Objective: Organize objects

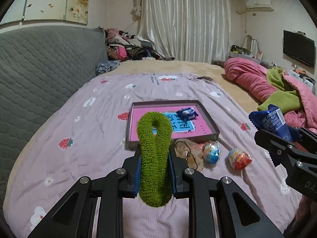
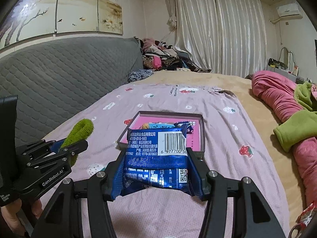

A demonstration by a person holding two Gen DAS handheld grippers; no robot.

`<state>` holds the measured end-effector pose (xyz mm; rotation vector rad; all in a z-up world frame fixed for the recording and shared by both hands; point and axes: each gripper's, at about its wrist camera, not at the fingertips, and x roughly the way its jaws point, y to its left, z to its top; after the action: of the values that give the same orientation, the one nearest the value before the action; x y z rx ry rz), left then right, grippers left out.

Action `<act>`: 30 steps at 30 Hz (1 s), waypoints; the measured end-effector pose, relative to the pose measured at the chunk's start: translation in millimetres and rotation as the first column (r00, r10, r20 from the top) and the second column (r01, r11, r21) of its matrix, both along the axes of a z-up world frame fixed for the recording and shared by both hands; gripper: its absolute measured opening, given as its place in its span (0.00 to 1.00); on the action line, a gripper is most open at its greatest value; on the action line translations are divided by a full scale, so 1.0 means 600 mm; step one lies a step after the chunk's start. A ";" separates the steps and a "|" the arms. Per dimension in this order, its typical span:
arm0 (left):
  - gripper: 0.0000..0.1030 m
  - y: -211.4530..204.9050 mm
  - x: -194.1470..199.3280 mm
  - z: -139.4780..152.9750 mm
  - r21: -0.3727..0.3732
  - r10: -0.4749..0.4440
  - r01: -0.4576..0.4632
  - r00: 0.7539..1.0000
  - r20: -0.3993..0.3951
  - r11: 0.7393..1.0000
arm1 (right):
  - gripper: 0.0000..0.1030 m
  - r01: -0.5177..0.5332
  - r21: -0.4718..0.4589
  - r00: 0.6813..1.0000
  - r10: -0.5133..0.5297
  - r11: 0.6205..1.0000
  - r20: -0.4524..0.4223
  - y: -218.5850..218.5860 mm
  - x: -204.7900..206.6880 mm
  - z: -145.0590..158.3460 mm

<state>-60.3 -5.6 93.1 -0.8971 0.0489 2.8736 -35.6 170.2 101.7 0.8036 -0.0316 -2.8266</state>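
Observation:
My left gripper (image 1: 154, 154) is shut on a fuzzy green hair band (image 1: 154, 158) and holds it above the bed, just short of a shallow box with a pink floor (image 1: 200, 128). A small blue snack packet (image 1: 187, 114) lies in the box. My right gripper (image 2: 156, 152) is shut on a larger blue snack packet (image 2: 156, 154), raised in front of the same box (image 2: 198, 136). The right gripper also shows at the right of the left wrist view (image 1: 277, 138). The left gripper with the green band shows at the left of the right wrist view (image 2: 65, 148).
Two foil-wrapped round sweets (image 1: 212, 151) (image 1: 238, 158) and a beige hair tie (image 1: 188, 152) lie on the lilac strawberry-print cover (image 1: 89, 129) before the box. A grey quilted headboard (image 1: 39, 69) is on the left. Pink and green bedding (image 1: 267, 83) is piled on the right.

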 end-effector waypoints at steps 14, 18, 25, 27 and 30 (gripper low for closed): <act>0.23 0.023 -0.061 0.034 0.003 -0.001 0.001 0.999 -0.044 1.000 | 0.54 0.018 0.017 0.999 -0.017 1.000 -0.035 0.005 -0.045 0.034; 0.23 0.029 -0.074 0.035 0.009 -0.005 0.006 0.999 -0.042 1.000 | 0.54 0.012 0.016 0.999 -0.011 1.000 -0.044 0.002 -0.053 0.036; 0.23 0.032 -0.092 0.037 0.009 0.003 -0.002 0.999 -0.046 1.000 | 0.54 0.017 0.010 0.999 -0.017 1.000 -0.050 0.007 -0.070 0.041; 0.23 0.033 -0.096 0.037 0.004 0.006 -0.006 0.999 -0.048 1.000 | 0.54 0.019 0.007 0.998 -0.019 1.000 -0.052 0.010 -0.074 0.040; 0.23 0.034 -0.104 0.039 0.006 0.005 -0.005 0.999 -0.050 1.000 | 0.54 0.022 0.005 0.998 -0.022 1.000 -0.055 0.012 -0.081 0.041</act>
<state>-123.0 14.8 116.2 -0.8256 0.0439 2.8991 -83.9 177.3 126.2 0.7314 -0.0241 -2.8689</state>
